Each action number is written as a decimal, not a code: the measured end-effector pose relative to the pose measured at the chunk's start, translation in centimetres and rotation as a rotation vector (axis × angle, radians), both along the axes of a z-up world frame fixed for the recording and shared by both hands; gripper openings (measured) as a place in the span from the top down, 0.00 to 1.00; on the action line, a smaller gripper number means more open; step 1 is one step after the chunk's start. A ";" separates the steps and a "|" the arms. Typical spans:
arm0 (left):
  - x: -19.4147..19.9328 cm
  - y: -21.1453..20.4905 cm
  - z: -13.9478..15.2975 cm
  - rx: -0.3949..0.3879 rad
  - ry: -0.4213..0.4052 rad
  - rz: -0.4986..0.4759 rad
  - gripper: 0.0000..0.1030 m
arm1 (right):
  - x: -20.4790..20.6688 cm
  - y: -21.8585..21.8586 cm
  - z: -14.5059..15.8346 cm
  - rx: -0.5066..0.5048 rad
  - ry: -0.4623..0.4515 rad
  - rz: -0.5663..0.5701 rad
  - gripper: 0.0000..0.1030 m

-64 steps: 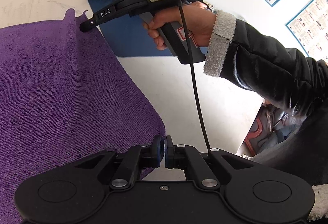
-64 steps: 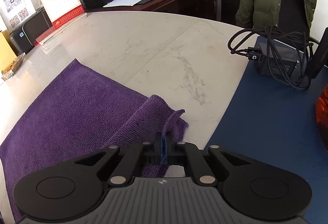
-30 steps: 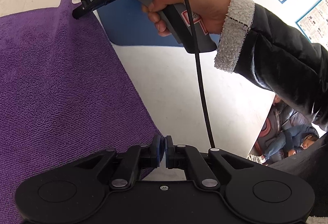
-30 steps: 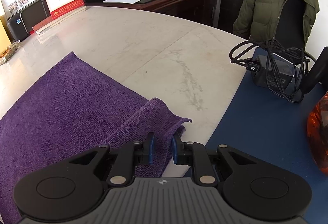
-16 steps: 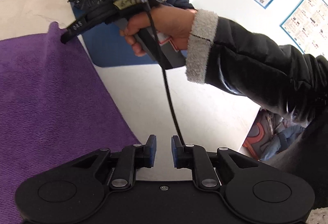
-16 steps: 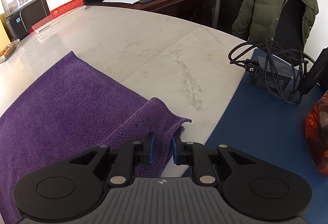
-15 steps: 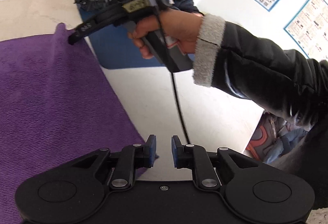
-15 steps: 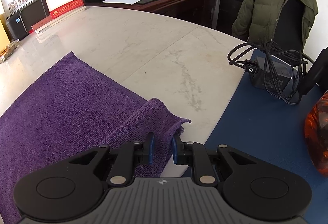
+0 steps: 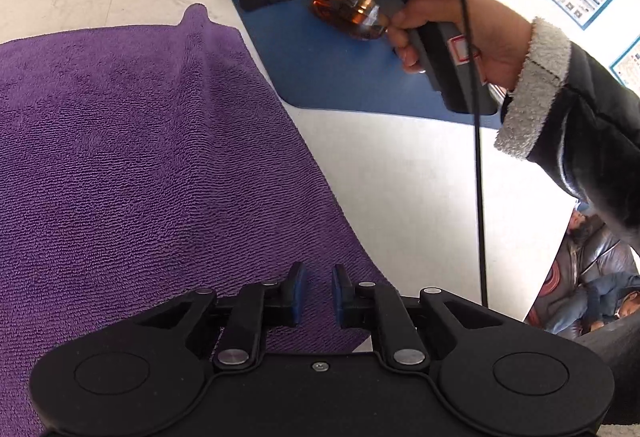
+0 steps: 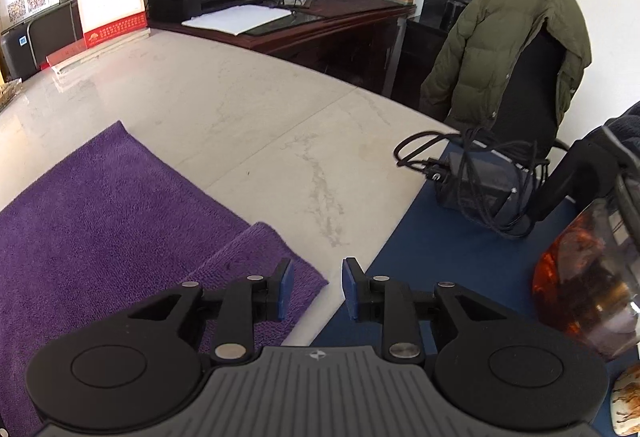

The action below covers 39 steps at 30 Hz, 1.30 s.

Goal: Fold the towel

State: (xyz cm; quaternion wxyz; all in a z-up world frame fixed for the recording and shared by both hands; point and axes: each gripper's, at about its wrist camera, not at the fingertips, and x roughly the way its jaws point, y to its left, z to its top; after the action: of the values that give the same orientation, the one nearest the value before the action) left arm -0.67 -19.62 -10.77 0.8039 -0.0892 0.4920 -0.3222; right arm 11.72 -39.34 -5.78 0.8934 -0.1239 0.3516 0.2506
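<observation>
My right tool [image 10: 316,287] has let go: its jaws are opening, nothing between them, and it lifts off the corner it held a moment ago. My left tool [image 9: 316,293] is released too, over the near edge. The towel [image 9: 132,157] lies doubled on the surface [image 10: 248,117], so this fold looks done. Glass teapot [image 10: 588,277] on the blue mat [image 10: 440,261] holds amber tea.

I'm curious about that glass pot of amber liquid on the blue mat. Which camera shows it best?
The right wrist view: the glass pot sits large at its right edge, dark handle and amber liquid visible. In the left wrist view the glass pot looks small and far off, partly hidden behind the right hand-held gripper.
</observation>
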 end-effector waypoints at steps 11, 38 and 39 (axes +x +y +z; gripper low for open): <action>0.9 1.0 1.5 0.032 0.016 0.036 0.91 | -6.6 2.2 -1.9 0.064 0.139 0.123 0.72; 19.4 13.8 4.1 0.328 -0.288 -0.145 0.90 | -7.4 5.5 -3.0 -0.096 0.211 0.095 0.71; 19.5 13.2 3.9 0.316 -0.285 -0.177 0.90 | -7.4 5.5 -3.0 -0.097 0.212 0.093 0.71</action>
State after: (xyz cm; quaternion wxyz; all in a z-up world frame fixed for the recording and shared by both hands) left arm 18.79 -6.43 -6.90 0.8379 0.1278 0.4236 -0.3195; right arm 4.30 -33.82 -8.75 0.8316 -0.1560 0.4498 0.2861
